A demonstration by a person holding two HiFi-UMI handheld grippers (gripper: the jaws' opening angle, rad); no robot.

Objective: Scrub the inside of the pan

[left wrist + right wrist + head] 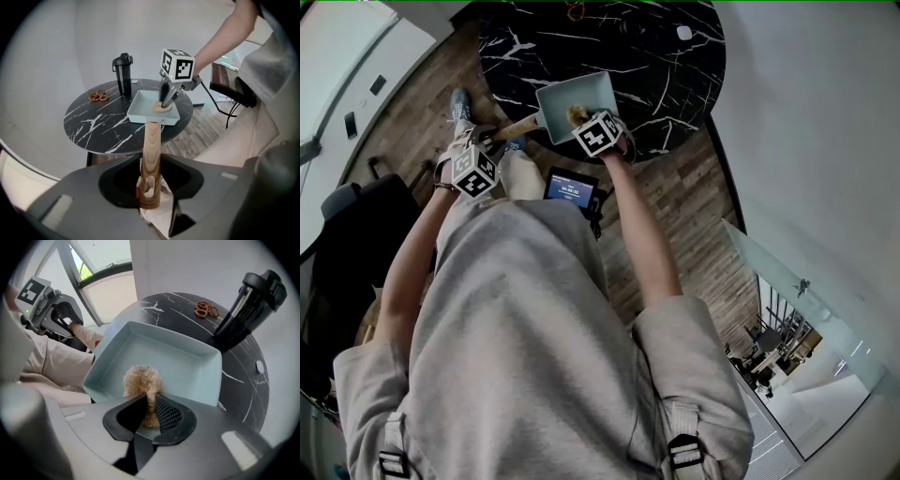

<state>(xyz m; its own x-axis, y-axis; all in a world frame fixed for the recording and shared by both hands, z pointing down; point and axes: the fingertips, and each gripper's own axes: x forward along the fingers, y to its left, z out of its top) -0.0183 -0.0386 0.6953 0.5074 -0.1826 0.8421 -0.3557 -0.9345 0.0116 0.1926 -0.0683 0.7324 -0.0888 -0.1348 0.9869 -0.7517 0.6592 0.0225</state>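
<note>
1. Only the left gripper view shows the left gripper (151,190) closed on the pan's wooden handle (151,154), which overhangs the table edge.
2. Only the right gripper view shows the right gripper (149,411) clamped on a tan fibrous scrubber (139,380), which touches the floor of the pale blue square pan (187,359).
3. The pan sits at the near rim of the round black marble table (243,385).
4. A black bottle (248,305) stands near the pan's far corner, with bare marble alongside.
</note>
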